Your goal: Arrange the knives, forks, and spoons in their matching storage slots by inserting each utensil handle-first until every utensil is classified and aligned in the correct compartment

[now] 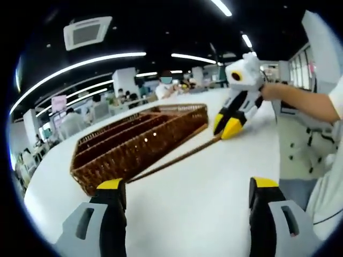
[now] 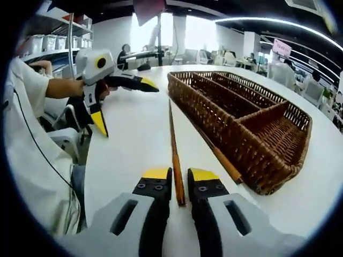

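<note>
We find both views evenly and brightly lit by long ceiling light strips, which bow sharply under fisheye distortion. In the right gripper view, a window at the far end is blown out to white. The white table carries mild glare and only faint, soft shadows beside the wicker tray. We note softness throughout; background figures and furniture are blurred in both views.

The woven basket is dark brown wicker, set on a plain white worktop. Both the right hand-held gripper and the left hand-held gripper are grey and black with yellow tips. The utensil handle is reddish-brown wood.
</note>
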### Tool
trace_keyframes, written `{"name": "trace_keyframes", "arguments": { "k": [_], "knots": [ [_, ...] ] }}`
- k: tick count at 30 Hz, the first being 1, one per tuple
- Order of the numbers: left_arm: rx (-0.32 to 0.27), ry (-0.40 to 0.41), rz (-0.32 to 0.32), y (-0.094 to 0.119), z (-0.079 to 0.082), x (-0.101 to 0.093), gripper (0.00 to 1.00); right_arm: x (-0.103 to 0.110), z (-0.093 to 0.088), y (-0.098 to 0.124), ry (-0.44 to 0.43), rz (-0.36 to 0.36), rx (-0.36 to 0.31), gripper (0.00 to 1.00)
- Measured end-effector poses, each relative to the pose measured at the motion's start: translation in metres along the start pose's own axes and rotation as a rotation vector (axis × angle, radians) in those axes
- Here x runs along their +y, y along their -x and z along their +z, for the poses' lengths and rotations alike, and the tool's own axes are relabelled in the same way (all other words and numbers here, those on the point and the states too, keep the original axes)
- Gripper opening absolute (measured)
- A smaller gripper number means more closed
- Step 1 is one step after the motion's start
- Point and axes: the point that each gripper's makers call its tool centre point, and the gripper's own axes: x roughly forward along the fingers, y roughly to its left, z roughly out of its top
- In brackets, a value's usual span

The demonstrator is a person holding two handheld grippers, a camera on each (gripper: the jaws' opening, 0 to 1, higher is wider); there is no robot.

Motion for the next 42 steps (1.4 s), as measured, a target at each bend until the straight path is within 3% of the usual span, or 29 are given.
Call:
{"name": "trace_keyframes", "arguments": {
  "k": [5, 12, 19, 21, 24, 30, 35, 37, 40, 42],
  "knots": [
    [-0.004, -0.004, -0.009, -0.002, 0.003, -0.008, 0.96, 0.007, -0.001, 0.002, 0.029, 0.013, -0.005, 0.06],
    [0.014, -0.009, -0.023, -0.007, 0.004, -0.017, 0.95, 0.028, -0.002, 0.001, 0.052, 0.085, -0.002, 0.06],
    [0.028, 0.001, -0.066, -0.014, 0.007, -0.038, 0.91, 0.038, -0.003, 0.001, 0.064, 0.125, -0.009, 0.06],
    [0.03, -0.001, -0.073, -0.015, 0.005, -0.033, 0.9, 0.041, -0.003, 0.001, 0.069, 0.135, -0.009, 0.06],
    [0.039, -0.001, -0.087, -0.016, 0.007, -0.041, 0.88, 0.046, -0.002, 0.0, 0.08, 0.157, -0.012, 0.06],
    [0.059, -0.006, -0.143, -0.016, 0.008, -0.054, 0.67, 0.048, 0.0, 0.001, 0.094, 0.18, -0.011, 0.06],
    [0.081, -0.062, -0.241, -0.015, 0.01, -0.072, 0.34, 0.05, 0.0, 0.002, 0.1, 0.188, -0.013, 0.06],
    [0.086, -0.08, -0.241, -0.016, 0.011, -0.073, 0.3, 0.048, 0.001, 0.002, 0.097, 0.19, -0.013, 0.06],
    [0.104, -0.078, -0.249, -0.016, 0.009, -0.058, 0.28, 0.05, 0.001, 0.002, 0.097, 0.188, -0.012, 0.06],
    [0.119, -0.064, -0.281, -0.014, 0.007, -0.058, 0.25, 0.05, 0.0, 0.003, 0.099, 0.188, -0.01, 0.06]
  ]
}}
